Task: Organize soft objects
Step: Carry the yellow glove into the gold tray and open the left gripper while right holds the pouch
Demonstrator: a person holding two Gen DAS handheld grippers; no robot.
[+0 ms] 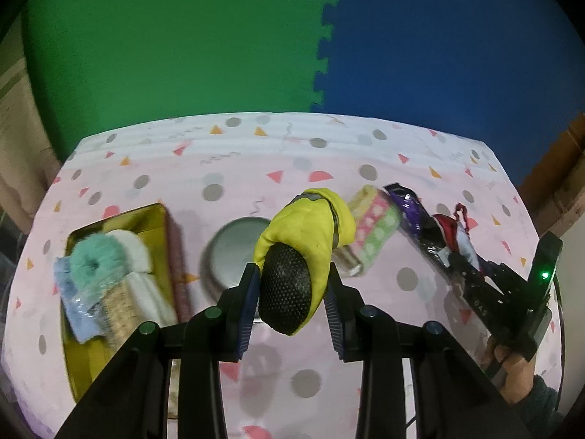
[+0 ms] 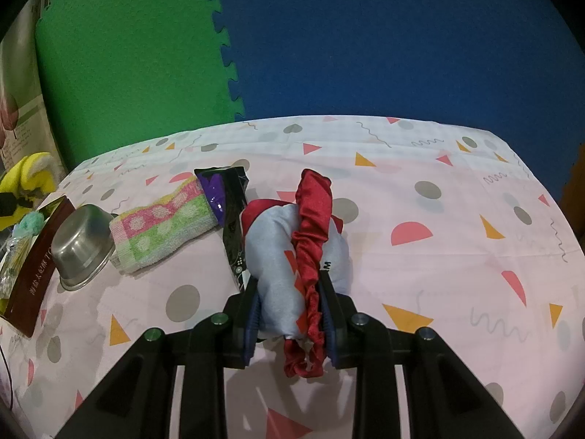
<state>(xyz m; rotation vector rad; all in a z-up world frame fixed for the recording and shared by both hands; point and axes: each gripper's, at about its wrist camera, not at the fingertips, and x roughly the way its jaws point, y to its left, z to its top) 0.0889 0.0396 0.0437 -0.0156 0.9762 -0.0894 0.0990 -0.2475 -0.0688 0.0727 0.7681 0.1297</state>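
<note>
The left gripper (image 1: 292,285) has its fingers clamped on a yellow glove (image 1: 310,234) with a black dotted palm, held above the worktop (image 1: 329,153). The right gripper (image 2: 290,311) pinches a grey cloth bag with red ruffled trim (image 2: 289,256). The gold tin tray (image 1: 153,216) holds a teal fluffy scrunchie (image 1: 93,259), white pads and a blue cloth. The steel bowl (image 2: 82,248) sits upturned; only the right view shows this. Beside it lies a pink-green towel (image 2: 161,226)
</note>
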